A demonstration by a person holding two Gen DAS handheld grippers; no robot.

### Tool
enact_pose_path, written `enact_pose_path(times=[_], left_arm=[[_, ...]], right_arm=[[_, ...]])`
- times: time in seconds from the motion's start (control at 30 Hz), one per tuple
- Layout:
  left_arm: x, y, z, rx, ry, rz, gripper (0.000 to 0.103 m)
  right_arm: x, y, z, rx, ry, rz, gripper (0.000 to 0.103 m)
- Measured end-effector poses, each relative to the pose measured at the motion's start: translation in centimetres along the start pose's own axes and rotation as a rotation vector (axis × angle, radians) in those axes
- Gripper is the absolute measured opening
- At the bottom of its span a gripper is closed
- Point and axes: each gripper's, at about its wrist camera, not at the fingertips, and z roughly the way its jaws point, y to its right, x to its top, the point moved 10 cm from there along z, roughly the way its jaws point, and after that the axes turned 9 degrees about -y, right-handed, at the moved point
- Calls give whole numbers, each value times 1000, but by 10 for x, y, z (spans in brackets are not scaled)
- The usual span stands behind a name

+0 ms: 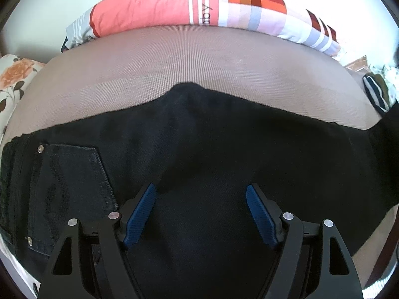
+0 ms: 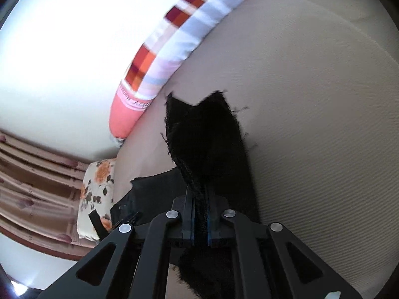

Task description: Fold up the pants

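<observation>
Black pants lie flat across a beige bed, folded lengthwise, with a back pocket at the left. My left gripper is open and empty, hovering just above the seat area with its blue pads spread wide. My right gripper is shut on the frayed hem end of the pant legs and holds it lifted above the bed. The rest of the pants shows lower left in the right wrist view.
A long striped pink and checked pillow lies along the far edge of the bed, also in the right wrist view. A floral cushion sits at the left. Striped clothing lies at the right edge. A curtain hangs beyond.
</observation>
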Motion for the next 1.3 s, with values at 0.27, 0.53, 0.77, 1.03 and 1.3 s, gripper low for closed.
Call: enact_pose_path(times=[0.27,0.53,0.77,1.03,1.3], left_arm=[[1,-33,-28,-30,56,-59,76],[-3,-73,-53,-43,104,-110,76],[-8,-92,-65,-86,132,-158,76],[-13,-88,-69,-148,132,-138,76],[-10,-64,-72,-252,111,-117,76]], right_arm=[[-3,-71,68,17,-99,-48,7],[-22,-141,164,34,-219,-146,7],[-48,-181,247,6,-358,-237,7],[-77,-193,303,-93,-440,-311,14],[-76,-205,283,-82,-418,-343,38]])
